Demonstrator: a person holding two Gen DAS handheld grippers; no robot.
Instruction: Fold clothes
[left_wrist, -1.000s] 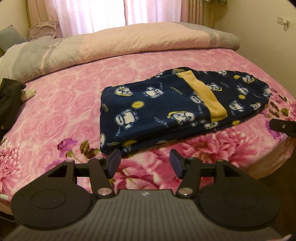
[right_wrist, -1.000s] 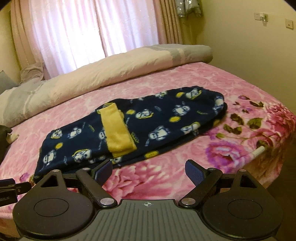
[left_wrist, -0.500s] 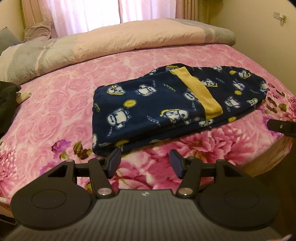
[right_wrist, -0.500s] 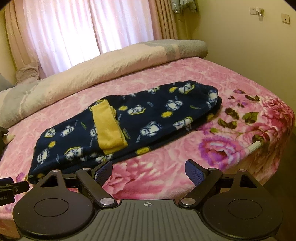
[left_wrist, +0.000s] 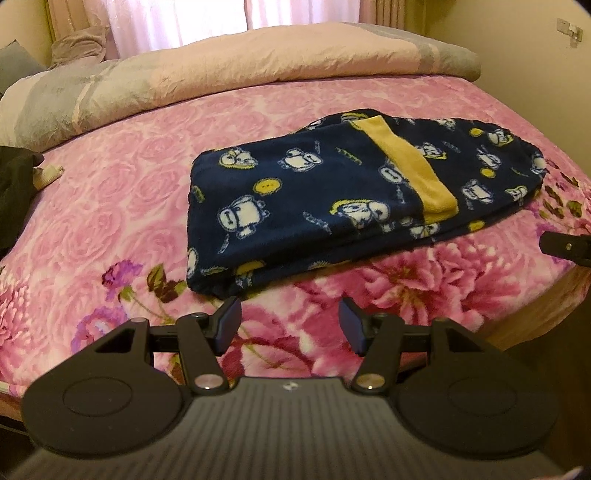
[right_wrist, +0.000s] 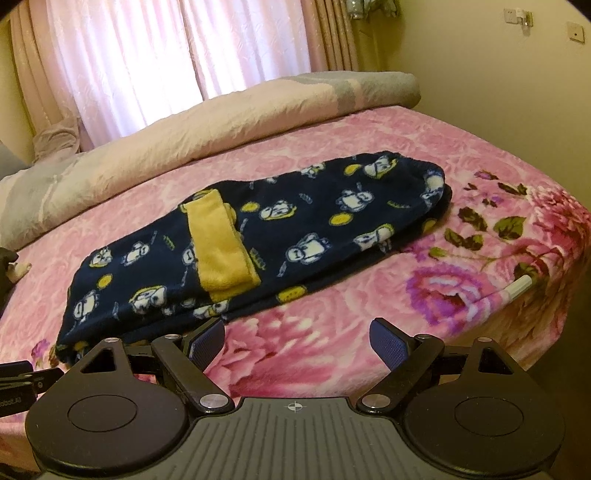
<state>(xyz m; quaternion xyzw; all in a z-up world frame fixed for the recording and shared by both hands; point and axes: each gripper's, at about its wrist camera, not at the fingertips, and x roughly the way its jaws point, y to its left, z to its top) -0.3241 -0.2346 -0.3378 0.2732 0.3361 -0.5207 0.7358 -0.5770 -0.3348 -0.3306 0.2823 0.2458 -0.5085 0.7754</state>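
A navy fleece garment (left_wrist: 332, 199) with white cartoon figures and a yellow band (left_wrist: 413, 166) lies folded flat on the pink floral bedspread (left_wrist: 110, 221). It also shows in the right wrist view (right_wrist: 258, 240), with the yellow band (right_wrist: 221, 251) across its middle. My left gripper (left_wrist: 290, 321) is open and empty, just short of the garment's near left corner. My right gripper (right_wrist: 297, 343) is open and empty, just short of the garment's near edge. The right gripper's edge shows at the left wrist view's right side (left_wrist: 565, 247).
A rolled pink and grey duvet (left_wrist: 240, 70) lies along the bed's far side under curtains (right_wrist: 166, 55). A dark cloth (left_wrist: 14, 192) lies at the bed's left. The bed's edge (right_wrist: 546, 295) drops off at the right, near a yellow wall (right_wrist: 517, 92).
Both grippers have moved closer to the garment, which now fills more of each view. Both stay open. The garment has not moved.
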